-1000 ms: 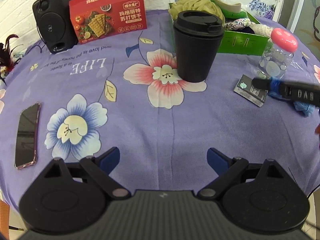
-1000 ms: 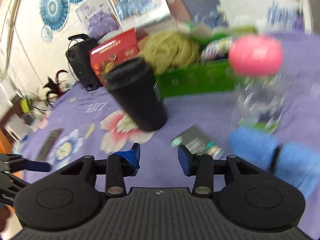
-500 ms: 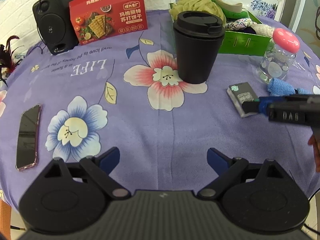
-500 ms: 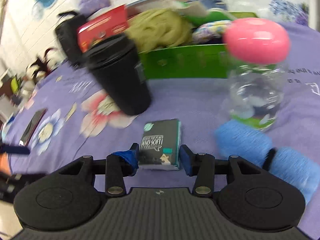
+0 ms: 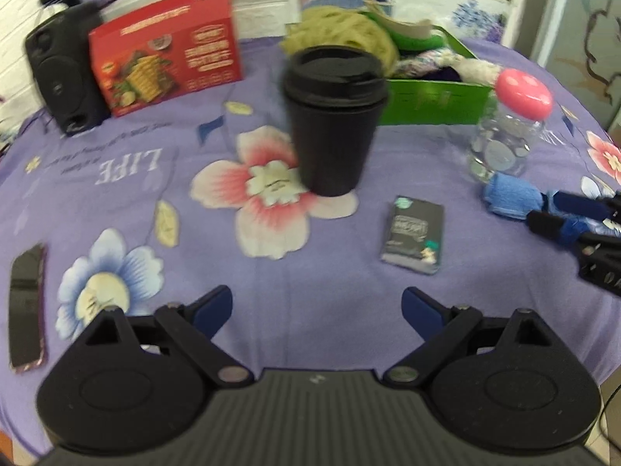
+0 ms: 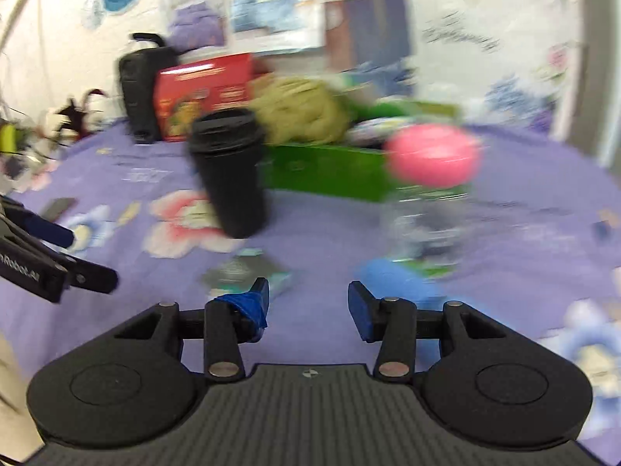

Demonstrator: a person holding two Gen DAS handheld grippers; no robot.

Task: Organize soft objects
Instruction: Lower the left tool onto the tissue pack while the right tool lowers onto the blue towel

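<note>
One black cup [image 5: 333, 124], one jar [image 5: 508, 132], one tissue pack [image 5: 414, 240], one blue towel roll [image 5: 512, 200], one green box [image 5: 431, 103], one phone [image 5: 26, 303], one speaker [image 5: 62, 73], one red carton [image 5: 167, 46].

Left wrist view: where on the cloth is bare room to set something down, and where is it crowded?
Free: the wide patch between the phone and the tissue pack, in front of the cup; also between the speaker and the cup. Crowded: the right side, where the jar, blue towel, green box and right gripper cluster.
</note>
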